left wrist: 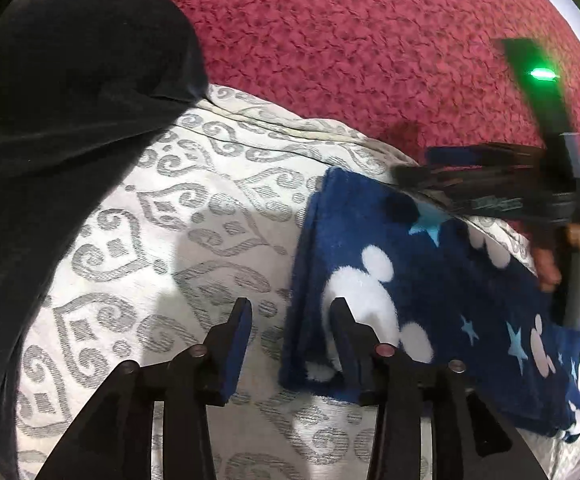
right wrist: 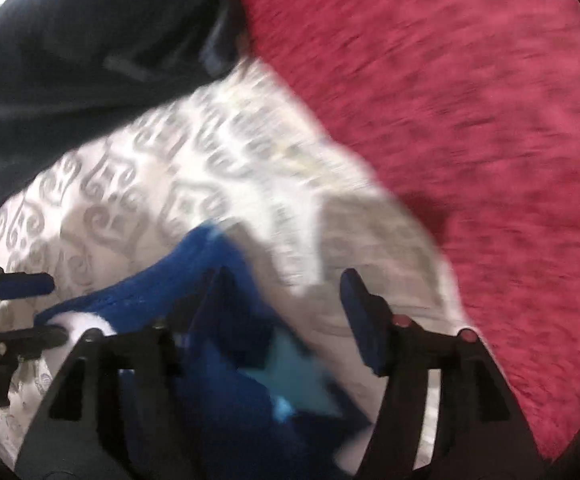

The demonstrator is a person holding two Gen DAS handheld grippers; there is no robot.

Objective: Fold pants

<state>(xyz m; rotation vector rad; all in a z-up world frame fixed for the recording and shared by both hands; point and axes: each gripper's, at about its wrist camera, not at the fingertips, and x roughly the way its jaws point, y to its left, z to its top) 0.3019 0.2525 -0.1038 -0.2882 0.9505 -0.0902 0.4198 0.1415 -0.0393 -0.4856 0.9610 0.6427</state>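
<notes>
Left wrist: your left gripper [left wrist: 292,320] gapes wide, holding nothing, straddling the pants' [left wrist: 430,300] near edge on the patterned cushion [left wrist: 150,240].
Right wrist: blurred; your right gripper [right wrist: 286,296] is wide apart, empty, over the pants' corner.
Risk: a shallow pinch could drop a layer.

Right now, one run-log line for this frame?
task: fold pants | left gripper: open, straddling edge of blue pants | right gripper: open over pants | surface: patterned white cover

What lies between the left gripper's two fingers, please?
In the left wrist view, the left gripper is open around patterned white bedding and the blue pants' left edge.
</notes>
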